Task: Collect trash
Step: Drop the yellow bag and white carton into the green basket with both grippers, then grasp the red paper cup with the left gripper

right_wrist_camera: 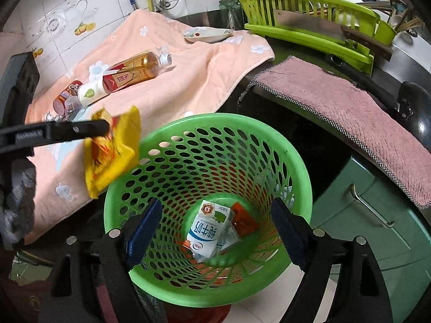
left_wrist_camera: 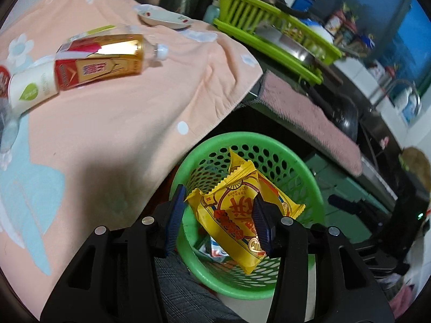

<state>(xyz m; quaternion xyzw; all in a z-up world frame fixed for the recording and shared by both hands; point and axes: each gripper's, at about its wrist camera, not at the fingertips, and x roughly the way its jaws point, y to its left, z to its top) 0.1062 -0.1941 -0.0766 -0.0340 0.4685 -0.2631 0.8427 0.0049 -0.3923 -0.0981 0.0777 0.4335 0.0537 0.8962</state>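
My left gripper (left_wrist_camera: pixel 219 216) is shut on a yellow snack wrapper (left_wrist_camera: pixel 237 215) and holds it above the green perforated trash basket (left_wrist_camera: pixel 301 167). In the right wrist view the wrapper (right_wrist_camera: pixel 113 156) hangs from the left gripper's fingers (right_wrist_camera: pixel 80 130) beside the basket rim (right_wrist_camera: pixel 172 126). My right gripper (right_wrist_camera: pixel 215 231) is open and empty over the basket mouth. A milk carton (right_wrist_camera: pixel 207 231) and an orange wrapper (right_wrist_camera: pixel 242 218) lie in the basket bottom. A tea bottle (left_wrist_camera: pixel 105 62) and a white bottle (left_wrist_camera: pixel 29 91) lie on the peach towel (left_wrist_camera: pixel 121 123).
A small dish (right_wrist_camera: pixel 207 35) sits at the towel's far edge. A lime dish rack (right_wrist_camera: pixel 309 16) with a cleaver (right_wrist_camera: pixel 323 31) stands behind. A pink cloth (right_wrist_camera: pixel 350 113) drapes the counter edge above a green cabinet (right_wrist_camera: pixel 363 226). A red can (right_wrist_camera: pixel 64 97) lies by the bottles.
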